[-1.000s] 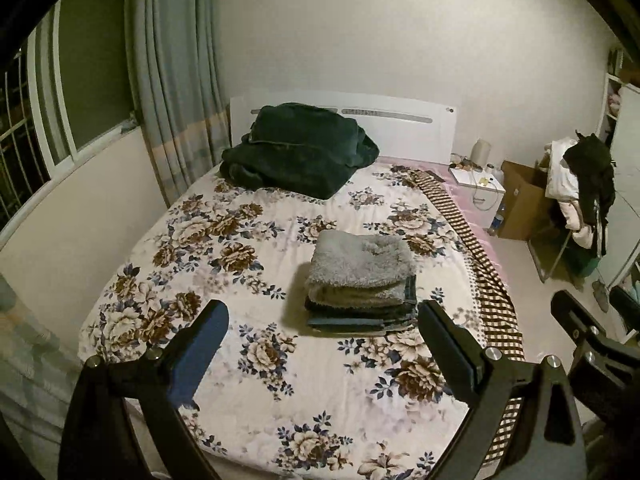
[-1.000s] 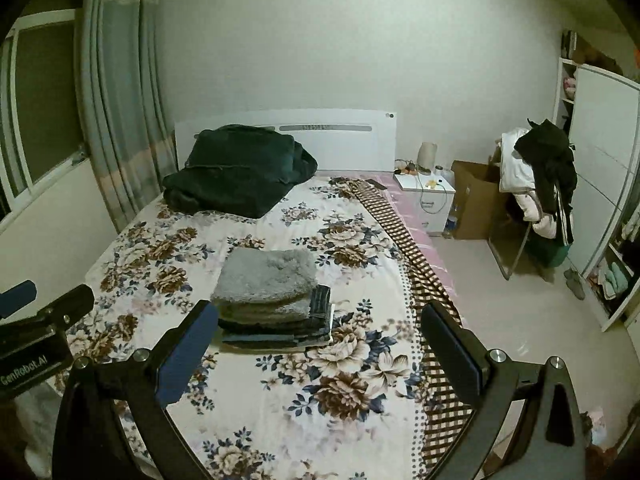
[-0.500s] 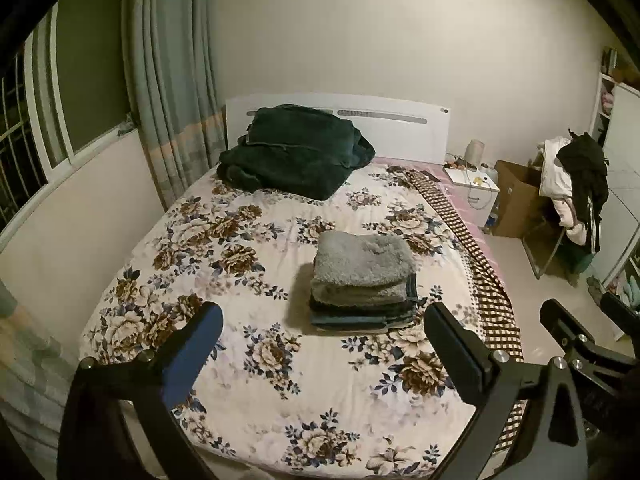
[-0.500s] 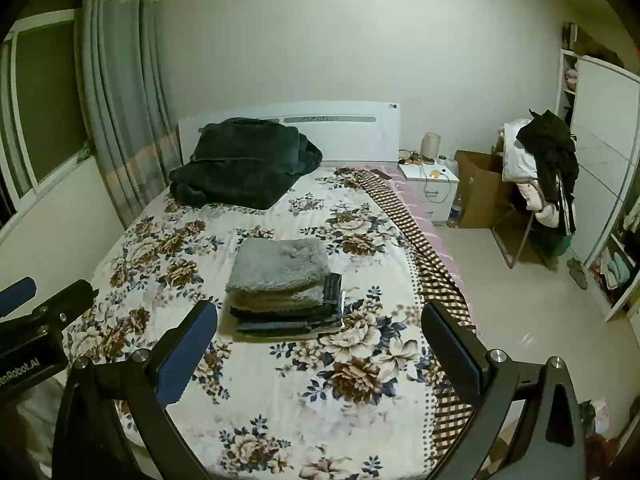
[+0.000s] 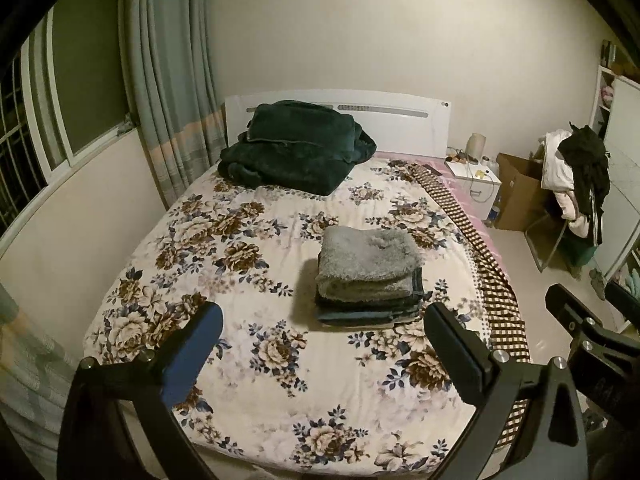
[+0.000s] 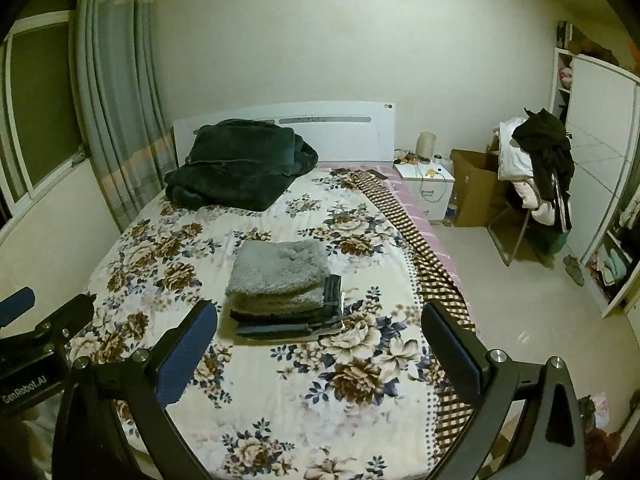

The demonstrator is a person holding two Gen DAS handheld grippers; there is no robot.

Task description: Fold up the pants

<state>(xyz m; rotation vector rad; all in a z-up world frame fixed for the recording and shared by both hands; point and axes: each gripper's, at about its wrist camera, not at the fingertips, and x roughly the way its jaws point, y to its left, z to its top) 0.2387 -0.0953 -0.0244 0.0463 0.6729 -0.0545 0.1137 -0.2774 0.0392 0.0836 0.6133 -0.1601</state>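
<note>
A stack of folded pants (image 5: 370, 280) (image 6: 286, 292) lies in the middle of the flowered bed cover (image 5: 256, 240) (image 6: 360, 380), a fluffy grey pair on top and darker denim pairs under it. My left gripper (image 5: 324, 344) hangs open above the foot of the bed, well short of the stack, with nothing between its fingers. My right gripper (image 6: 320, 344) is open too, equally far back and empty. Each gripper shows at the edge of the other's view.
A dark green blanket (image 5: 296, 148) (image 6: 240, 164) is heaped at the white headboard. A curtain (image 5: 168, 80) and window are at the left wall. Right of the bed stand a nightstand (image 6: 426, 184), a cardboard box (image 6: 474, 186), a clothes-laden chair (image 6: 536, 168) and a wardrobe.
Both views have drawn back a little from the bed, so the stack looks slightly farther. The stack has not moved and both grippers stay open.
</note>
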